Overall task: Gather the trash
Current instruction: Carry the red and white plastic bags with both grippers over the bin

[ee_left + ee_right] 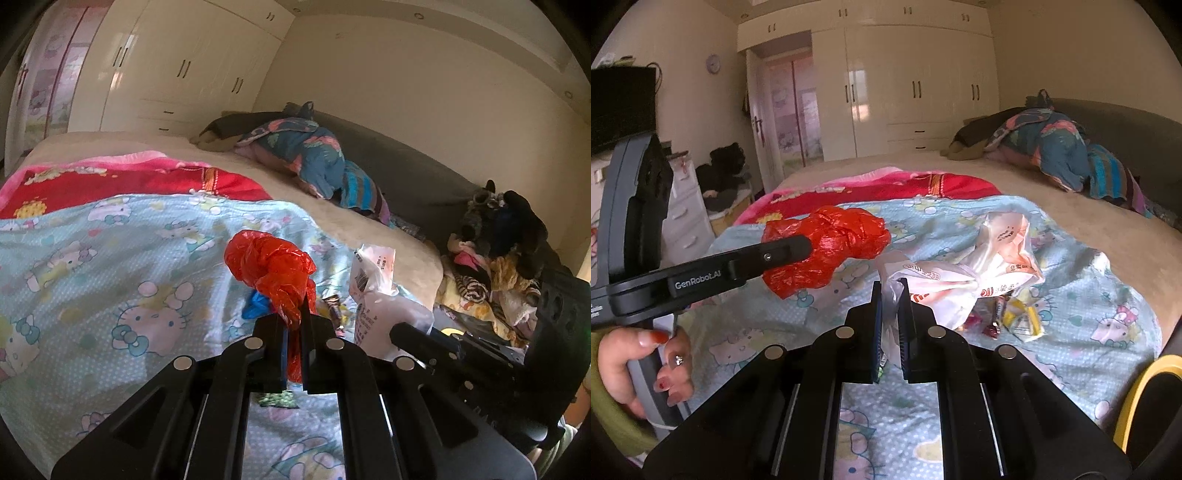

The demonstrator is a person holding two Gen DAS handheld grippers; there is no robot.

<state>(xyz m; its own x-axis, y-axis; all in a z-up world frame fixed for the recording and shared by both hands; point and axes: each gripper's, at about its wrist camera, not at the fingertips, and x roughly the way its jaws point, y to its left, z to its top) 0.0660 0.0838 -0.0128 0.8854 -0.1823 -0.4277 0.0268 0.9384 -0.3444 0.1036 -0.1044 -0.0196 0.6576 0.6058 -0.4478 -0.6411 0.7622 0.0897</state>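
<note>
Left gripper (294,314) clenched on a crumpled red plastic bag (271,267), held above the cartoon-print blanket (110,258); right gripper (892,295) clamped on a white printed plastic bag (979,273); candy wrappers (1015,317) lie beneath.

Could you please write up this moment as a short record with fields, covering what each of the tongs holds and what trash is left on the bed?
Setting: bedroom, bed with cartoon-print blanket
Left tongs: shut on red plastic bag, lifted off the blanket
Right tongs: shut on white plastic bag, gripped at a bunched end
Left on bed: small candy wrappers beside the white bag
Holder: person's hand on the left handle
</note>
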